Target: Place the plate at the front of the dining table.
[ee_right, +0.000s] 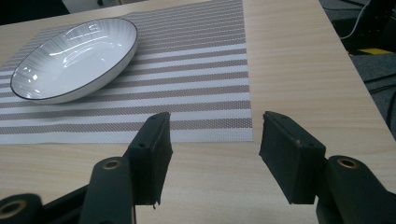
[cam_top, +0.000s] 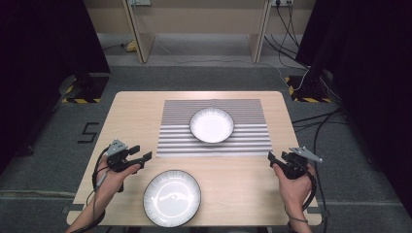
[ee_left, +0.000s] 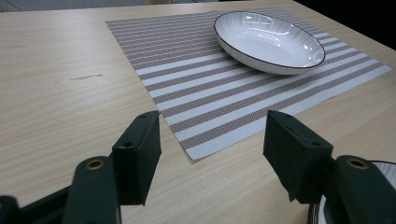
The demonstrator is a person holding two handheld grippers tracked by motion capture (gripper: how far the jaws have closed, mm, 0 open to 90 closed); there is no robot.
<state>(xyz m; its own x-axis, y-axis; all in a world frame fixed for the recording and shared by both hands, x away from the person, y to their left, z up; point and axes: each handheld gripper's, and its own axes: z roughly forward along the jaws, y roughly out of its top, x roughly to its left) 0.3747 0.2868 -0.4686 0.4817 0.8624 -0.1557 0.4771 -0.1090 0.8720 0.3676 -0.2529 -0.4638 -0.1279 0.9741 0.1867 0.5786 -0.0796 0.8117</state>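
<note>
Both the left gripper (cam_top: 141, 154) and the right gripper (cam_top: 275, 158) wait with jaws open and empty, so I judge nothing is grasped yet; next, probably reach the near plate (cam_top: 172, 198) at bottom centre, or the bowl (cam_top: 212, 125) on the striped mat (cam_top: 243, 138).

Placemat (cam_top: 214, 127) lies on the desk (cam_top: 131, 116), centred toward the far edge. A bowl (cam_top: 212, 124) sits on the placemat, near its middle. A plate (cam_top: 172, 198) rests on bare desk at your near edge, left of centre, just before the placemat. Your left gripper (cam_top: 140, 154) hovers left of the plate; your right gripper (cam_top: 276, 158) is off the placemat's near right corner, well apart from both dishes.
</note>
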